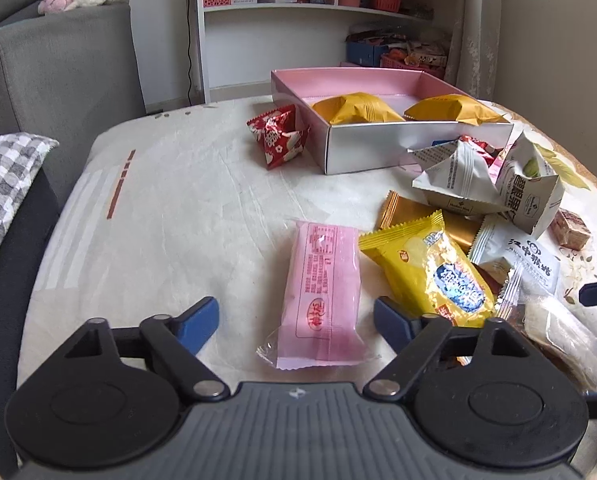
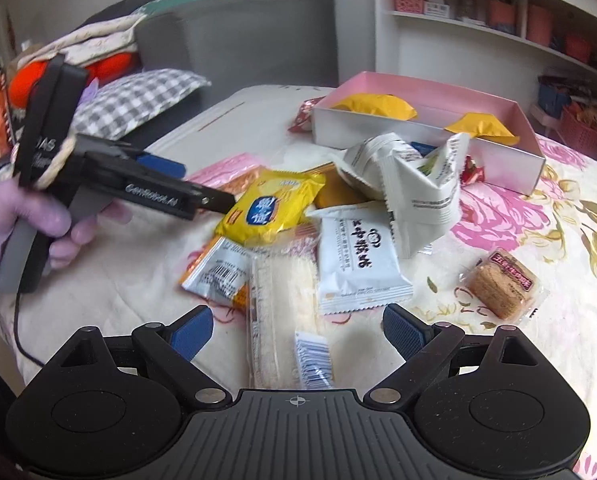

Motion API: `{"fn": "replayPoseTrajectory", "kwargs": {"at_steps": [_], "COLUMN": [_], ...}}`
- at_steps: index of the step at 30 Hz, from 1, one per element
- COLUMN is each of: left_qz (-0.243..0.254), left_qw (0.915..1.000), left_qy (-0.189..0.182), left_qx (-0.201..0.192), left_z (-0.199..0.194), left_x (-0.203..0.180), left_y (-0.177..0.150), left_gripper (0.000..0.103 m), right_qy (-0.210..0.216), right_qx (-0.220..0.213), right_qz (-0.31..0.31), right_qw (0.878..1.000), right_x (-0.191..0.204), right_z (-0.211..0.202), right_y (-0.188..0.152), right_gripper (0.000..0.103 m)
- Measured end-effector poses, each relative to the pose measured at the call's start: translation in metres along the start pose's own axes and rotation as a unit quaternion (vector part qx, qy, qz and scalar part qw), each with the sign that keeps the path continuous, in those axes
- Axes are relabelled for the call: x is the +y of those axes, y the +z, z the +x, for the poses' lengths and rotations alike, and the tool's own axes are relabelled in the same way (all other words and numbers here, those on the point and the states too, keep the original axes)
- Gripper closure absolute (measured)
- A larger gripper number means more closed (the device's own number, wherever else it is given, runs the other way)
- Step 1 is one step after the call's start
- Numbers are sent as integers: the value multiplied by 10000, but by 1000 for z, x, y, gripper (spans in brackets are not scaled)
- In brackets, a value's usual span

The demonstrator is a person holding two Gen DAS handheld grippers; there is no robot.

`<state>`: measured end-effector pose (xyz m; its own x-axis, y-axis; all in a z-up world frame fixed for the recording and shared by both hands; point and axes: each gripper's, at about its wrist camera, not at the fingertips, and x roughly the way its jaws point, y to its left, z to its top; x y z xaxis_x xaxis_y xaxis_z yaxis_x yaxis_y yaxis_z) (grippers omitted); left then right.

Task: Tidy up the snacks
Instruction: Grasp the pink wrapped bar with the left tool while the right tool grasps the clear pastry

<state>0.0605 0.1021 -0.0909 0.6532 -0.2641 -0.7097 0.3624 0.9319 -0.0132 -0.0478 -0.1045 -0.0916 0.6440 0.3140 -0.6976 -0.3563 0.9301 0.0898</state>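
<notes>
Snacks lie scattered on a cloth-covered table [image 1: 170, 208]: nearest, a pink wrapped bar [image 1: 324, 292] lies lengthwise between the spread fingers of the left gripper [image 1: 296, 320], with neither pad pressing it, while a clear-wrapped pale cake [image 2: 282, 312] sits between the wide-apart fingers of the right gripper [image 2: 298, 330], also untouched. Beyond them a yellow packet [image 1: 438, 272], a white packet with black lettering [image 2: 358, 256] and crumpled white pouches [image 2: 414, 184] overlap in a heap, with a wrapped brown biscuit [image 2: 500, 284] apart to one side. Farthest, a pink box [image 1: 378, 148] holds two orange packets [image 1: 358, 108], and a red pouch [image 1: 278, 134] rests just beside its wall.
</notes>
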Motion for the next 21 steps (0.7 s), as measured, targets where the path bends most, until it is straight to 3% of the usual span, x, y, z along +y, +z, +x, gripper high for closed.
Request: {"fn": "replayPoseTrajectory", "kwargs": {"at_steps": [8,11,17,19,21], "left_qz": [23,-6,-61,-50,-37], "left_qw": [10000,9999,9999,9998,9999], "left_qy": [-53,-92,-142,-160,-140], "left_qx": [-63,-67,-60,-55,-44], "left_z": [-3,-3,-3,-3,-3], "left_x": [-1,-1,0,-1,-2], "left_y": [2,3,6,6,7], "left_gripper": [34,41,54,63,71], "right_qy": [-8,-38,-27,-1,6], "right_qx": [-14,-56,-17,43,51], "right_qz": [-412,-382,-209,-208,-239], "right_qw": [9992,9992,9998,9998,9997], "right_x": [12,10,5,3,4], "right_z": [3,1,0,2,3], "right_y": [-8,-7,-4,-4,-4], "right_gripper": [16,25,53,65,67]}}
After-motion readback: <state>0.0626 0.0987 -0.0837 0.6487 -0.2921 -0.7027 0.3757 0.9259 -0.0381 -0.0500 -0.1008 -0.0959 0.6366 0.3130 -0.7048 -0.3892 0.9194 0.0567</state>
